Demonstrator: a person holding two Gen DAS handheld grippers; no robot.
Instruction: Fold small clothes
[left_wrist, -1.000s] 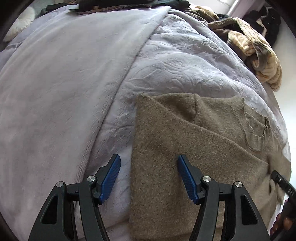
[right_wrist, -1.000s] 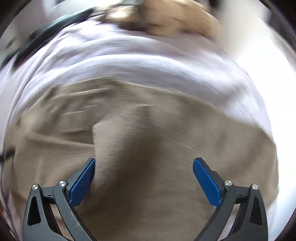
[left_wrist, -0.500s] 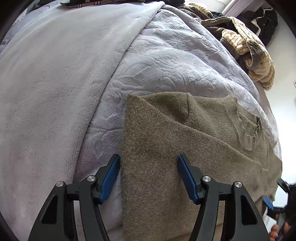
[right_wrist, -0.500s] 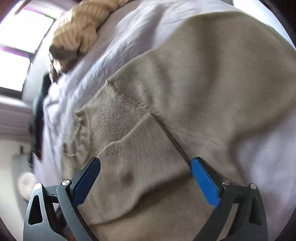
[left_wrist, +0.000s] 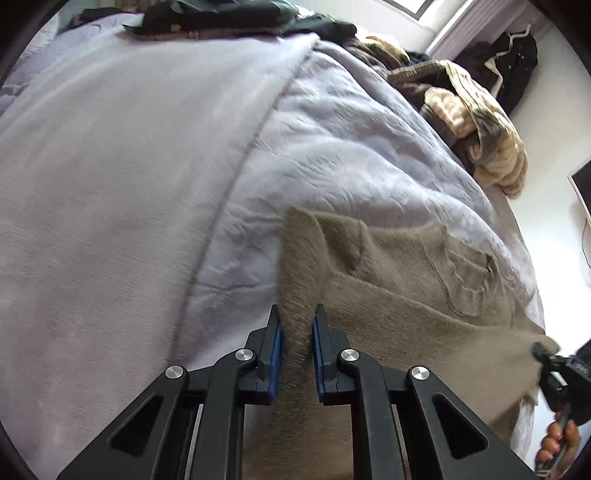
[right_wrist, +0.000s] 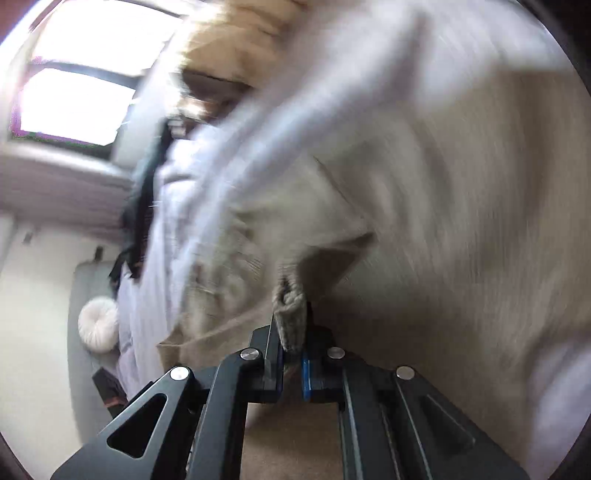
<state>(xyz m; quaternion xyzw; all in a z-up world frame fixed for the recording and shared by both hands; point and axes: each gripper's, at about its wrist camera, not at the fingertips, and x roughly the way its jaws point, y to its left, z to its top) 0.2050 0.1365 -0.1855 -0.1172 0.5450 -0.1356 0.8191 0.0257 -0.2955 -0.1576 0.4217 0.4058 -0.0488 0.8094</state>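
Left wrist view: the olive sweater (left_wrist: 399, 291) is spread on the lavender bedspread (left_wrist: 332, 147), and its near-left edge is pinched by the left gripper (left_wrist: 295, 332). A ribbed sweater edge is clamped by the right gripper (right_wrist: 291, 347). Striped clothes (left_wrist: 480, 140) are heaped beyond the sweater.

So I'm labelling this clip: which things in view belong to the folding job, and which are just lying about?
In the job:
- olive knit sweater
- left gripper, jaws shut on its edge
- right gripper, jaws shut on a ribbed edge
- lilac bedspread it lies on

Lying about:
- striped tan garment
- dark clothes at the far edge
- white round cushion
- black jacket
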